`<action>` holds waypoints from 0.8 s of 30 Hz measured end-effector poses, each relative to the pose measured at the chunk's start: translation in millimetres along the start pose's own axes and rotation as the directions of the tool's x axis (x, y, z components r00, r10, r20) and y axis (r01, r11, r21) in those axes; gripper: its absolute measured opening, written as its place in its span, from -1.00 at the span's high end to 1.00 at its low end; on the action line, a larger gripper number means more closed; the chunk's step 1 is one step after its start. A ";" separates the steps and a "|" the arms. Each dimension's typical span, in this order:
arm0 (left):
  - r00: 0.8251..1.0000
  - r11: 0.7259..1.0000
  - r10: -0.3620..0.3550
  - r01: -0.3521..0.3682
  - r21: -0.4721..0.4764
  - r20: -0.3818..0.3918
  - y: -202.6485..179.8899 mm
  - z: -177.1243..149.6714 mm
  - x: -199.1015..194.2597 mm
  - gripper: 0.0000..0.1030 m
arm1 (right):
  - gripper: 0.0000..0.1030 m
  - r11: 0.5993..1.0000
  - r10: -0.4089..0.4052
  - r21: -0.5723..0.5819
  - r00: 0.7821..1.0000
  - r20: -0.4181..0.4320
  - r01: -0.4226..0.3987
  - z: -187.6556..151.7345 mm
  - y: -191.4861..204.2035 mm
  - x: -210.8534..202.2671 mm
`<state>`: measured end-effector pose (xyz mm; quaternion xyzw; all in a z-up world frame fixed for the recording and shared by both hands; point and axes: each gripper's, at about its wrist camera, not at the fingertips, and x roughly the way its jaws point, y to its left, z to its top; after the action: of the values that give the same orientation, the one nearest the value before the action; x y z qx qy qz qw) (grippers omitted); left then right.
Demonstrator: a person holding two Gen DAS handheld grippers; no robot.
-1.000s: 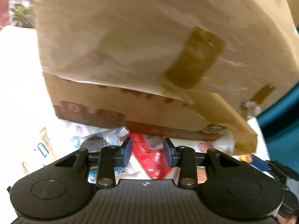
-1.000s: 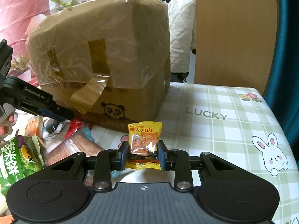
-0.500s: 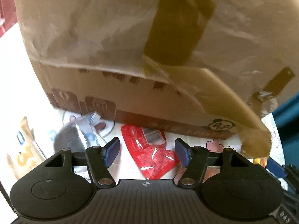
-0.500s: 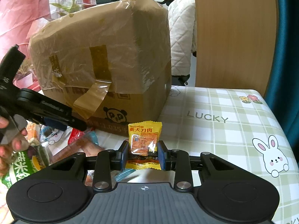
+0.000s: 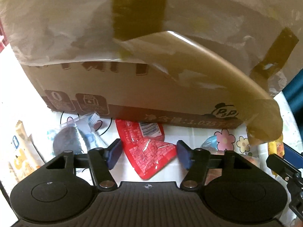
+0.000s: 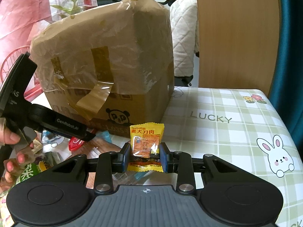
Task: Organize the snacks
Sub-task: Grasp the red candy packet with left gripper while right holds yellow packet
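Left gripper (image 5: 148, 152): jaws apart, just closing a little, straddling a red snack packet (image 5: 146, 148) lying lower centre, pads not touching it. Right gripper (image 6: 145, 156): clamped on an upright yellow snack packet (image 6: 146, 147), frame centre. Taped cardboard box (image 6: 106, 64): fills upper left, on checked tablecloth (image 6: 227, 124).

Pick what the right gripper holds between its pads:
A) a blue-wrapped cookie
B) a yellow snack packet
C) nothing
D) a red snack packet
B: the right gripper is closed on the yellow snack packet, held upright above the checked tablecloth.
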<state>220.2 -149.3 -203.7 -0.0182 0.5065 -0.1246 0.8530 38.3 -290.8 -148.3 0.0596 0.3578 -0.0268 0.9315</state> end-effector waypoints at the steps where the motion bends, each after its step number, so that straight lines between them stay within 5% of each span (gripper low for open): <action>1: 1.000 1.000 -0.018 0.018 -0.009 0.004 7.6 -1.1 -1.8 -0.15 | 0.42 1.000 0.000 -0.002 1.000 0.002 0.000 0.6 0.3 -0.8; 6: 0.996 0.996 -0.084 0.085 -0.041 0.020 21.1 -4.1 -16.8 0.29 | 0.42 1.000 0.000 -0.011 1.000 0.016 0.000 4.1 3.3 -7.6; 15: 0.990 0.987 -0.137 0.140 -0.079 0.044 48.4 -5.1 -46.8 0.27 | 0.42 0.999 0.018 -0.030 1.000 0.025 -0.017 11.0 13.2 -16.8; 17: 0.987 0.986 -0.152 0.155 -0.069 0.054 50.0 -8.2 -54.8 0.94 | 0.42 0.999 0.025 -0.039 0.999 0.027 -0.024 12.7 17.1 -20.3; 24: 0.981 0.988 -0.151 0.155 -0.024 0.120 64.2 -17.9 -88.3 0.94 | 0.42 0.997 0.044 -0.070 0.999 0.010 -0.043 12.4 30.5 -26.0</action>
<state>176.8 -65.0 -146.6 -0.0783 0.4544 -0.1800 0.8689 30.0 -261.9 -118.9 0.0345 0.3515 0.0059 0.9355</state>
